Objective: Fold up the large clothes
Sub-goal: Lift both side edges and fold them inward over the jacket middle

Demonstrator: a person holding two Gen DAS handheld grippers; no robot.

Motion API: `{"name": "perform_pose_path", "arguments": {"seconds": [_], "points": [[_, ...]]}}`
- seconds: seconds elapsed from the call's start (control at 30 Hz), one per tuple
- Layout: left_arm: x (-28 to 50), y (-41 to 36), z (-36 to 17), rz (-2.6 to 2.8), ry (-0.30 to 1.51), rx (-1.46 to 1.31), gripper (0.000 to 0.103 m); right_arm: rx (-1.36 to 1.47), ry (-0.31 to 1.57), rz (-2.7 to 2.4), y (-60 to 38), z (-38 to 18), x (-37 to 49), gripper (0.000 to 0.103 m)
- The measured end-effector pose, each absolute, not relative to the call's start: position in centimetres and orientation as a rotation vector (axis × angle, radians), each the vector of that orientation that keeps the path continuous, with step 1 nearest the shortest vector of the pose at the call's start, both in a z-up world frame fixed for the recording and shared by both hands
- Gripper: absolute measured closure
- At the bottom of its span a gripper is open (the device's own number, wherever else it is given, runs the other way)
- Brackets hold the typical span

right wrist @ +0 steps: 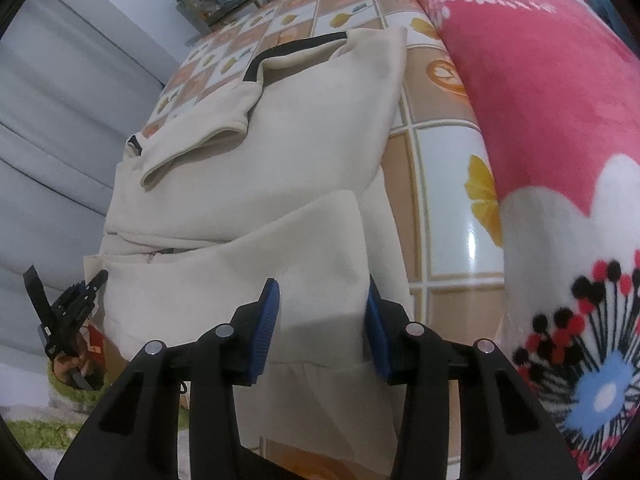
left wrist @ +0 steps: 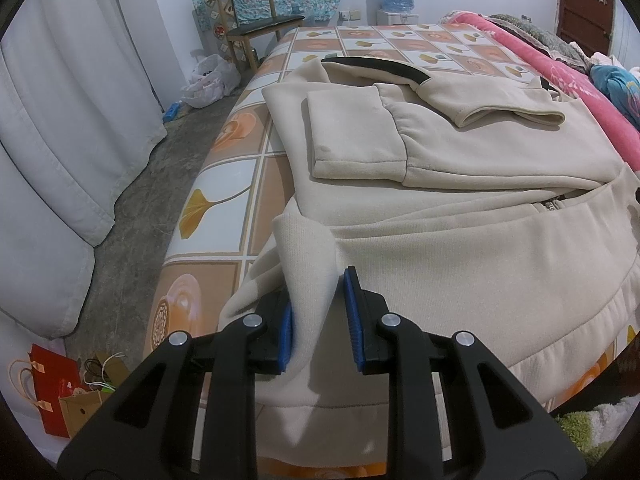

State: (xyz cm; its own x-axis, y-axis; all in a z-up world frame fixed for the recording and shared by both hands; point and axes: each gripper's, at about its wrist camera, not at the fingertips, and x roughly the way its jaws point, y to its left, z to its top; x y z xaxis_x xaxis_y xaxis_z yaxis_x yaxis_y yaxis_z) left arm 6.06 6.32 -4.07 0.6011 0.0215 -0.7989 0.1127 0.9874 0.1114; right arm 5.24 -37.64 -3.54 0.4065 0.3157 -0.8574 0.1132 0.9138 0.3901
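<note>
Beside pink blanket (right wrist: 532, 92) (crowding bed), both hand-held grippers (left wrist: 318, 320) (right wrist: 322, 320) apart around sweatshirt (left wrist: 460, 240) hem

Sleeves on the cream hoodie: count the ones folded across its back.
2. One sleeve lies on the body's left half, its cuff nearer the hem; the other sleeve crosses above it, near the collar. None looks hidden.

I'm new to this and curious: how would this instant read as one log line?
step: fold bottom hem up | left gripper: open around cream sweatshirt hem corner | right gripper: open around hem | sleeves: already folded in
</note>
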Motion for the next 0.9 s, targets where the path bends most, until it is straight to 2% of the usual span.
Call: {"name": "perform_pose_path", "arguments": {"seconds": [0.2, 0.47, 0.9], "points": [[6.1, 6.3, -4.1, -0.045, 0.93, 0.158, 0.081, 0.164, 1.137, 0.013, -34.2, -2.8, 6.2, 0.079], [6.2, 6.0, -3.9, -0.032, 0.94, 0.176, 0.081, -0.139, 1.079, -0.104, -30.6, -2.9, 5.3, 0.08], [6.4, 5.8, -3.8, -0.022, 0.946, 0.178, 0.081, -0.211, 1.064, -0.167, -29.3, -3.1, 5.2, 0.08]]}}
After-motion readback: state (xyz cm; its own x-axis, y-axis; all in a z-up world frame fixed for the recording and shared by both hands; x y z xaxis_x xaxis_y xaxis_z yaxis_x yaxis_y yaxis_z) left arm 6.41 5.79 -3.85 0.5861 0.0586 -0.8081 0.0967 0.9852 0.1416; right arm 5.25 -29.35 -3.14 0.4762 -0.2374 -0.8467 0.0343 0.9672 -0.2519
